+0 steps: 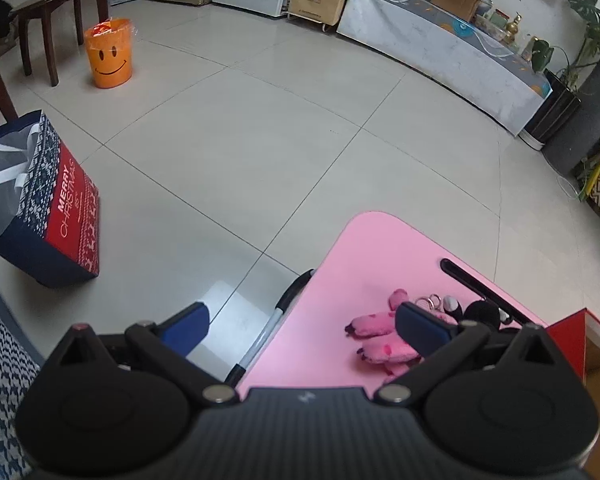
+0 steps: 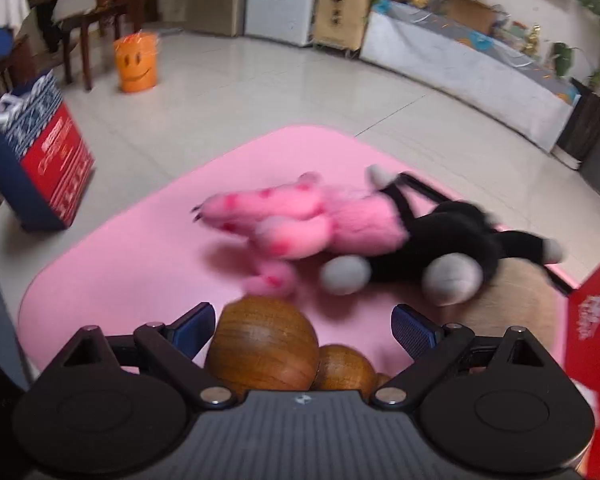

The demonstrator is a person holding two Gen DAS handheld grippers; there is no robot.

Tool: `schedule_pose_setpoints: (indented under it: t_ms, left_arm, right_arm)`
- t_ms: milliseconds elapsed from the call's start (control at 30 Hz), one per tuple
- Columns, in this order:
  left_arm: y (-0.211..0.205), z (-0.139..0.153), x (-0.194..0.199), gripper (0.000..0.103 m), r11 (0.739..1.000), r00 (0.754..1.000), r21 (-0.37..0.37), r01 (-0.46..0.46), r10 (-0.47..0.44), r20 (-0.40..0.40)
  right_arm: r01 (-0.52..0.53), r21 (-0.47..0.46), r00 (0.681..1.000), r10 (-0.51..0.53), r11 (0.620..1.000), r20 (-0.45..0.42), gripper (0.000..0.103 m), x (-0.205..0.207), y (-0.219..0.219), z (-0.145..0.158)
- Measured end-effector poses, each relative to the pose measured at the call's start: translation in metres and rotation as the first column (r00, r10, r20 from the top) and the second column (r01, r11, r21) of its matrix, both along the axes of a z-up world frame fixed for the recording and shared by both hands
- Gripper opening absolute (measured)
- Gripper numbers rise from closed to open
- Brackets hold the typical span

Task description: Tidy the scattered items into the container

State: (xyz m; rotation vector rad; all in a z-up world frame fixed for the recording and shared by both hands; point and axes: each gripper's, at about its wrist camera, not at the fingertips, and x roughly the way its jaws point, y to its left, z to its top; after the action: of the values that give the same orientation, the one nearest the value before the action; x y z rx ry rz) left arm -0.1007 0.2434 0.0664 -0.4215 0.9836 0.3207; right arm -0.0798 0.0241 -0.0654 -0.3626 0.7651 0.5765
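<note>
My L gripper (image 1: 302, 326) hangs open over pink table's (image 1: 364, 256) left edge; R gripper (image 2: 302, 326) open around wooden gourd (image 2: 262, 346), pink plush (image 2: 300, 220) ahead.

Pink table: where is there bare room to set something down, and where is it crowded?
The pink table is bare on its left side, from the left edge to the pink plush. The right side is crowded: pink plush, black plush, wooden gourd near the front, and red box at the right edge.
</note>
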Motion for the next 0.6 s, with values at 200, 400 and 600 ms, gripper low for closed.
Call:
schedule_pose_setpoints:
  t_ms: [200, 400, 600]
  left_arm:
    - [-0.024, -0.006, 0.01, 0.103, 0.995, 0.995, 0.018, 0.096, -0.095, -0.035]
    - [-0.048, -0.008, 0.013, 0.103, 0.982, 0.983, 0.073, 0.177, -0.173, -0.056]
    - [-0.061, -0.008, 0.015, 0.103, 0.969, 0.975, 0.118, 0.218, -0.211, -0.062]
  right_arm:
    - [0.079, 0.049, 0.997, -0.08, 0.996, 0.008, 0.096, -0.003, -0.026, 0.025]
    - [0.127, 0.033, 0.991, -0.125, 0.991, -0.048, 0.096, -0.014, -0.041, 0.03]
    - [0.133, 0.03, 0.988, -0.13, 0.991, -0.08, 0.096, -0.031, -0.044, 0.041]
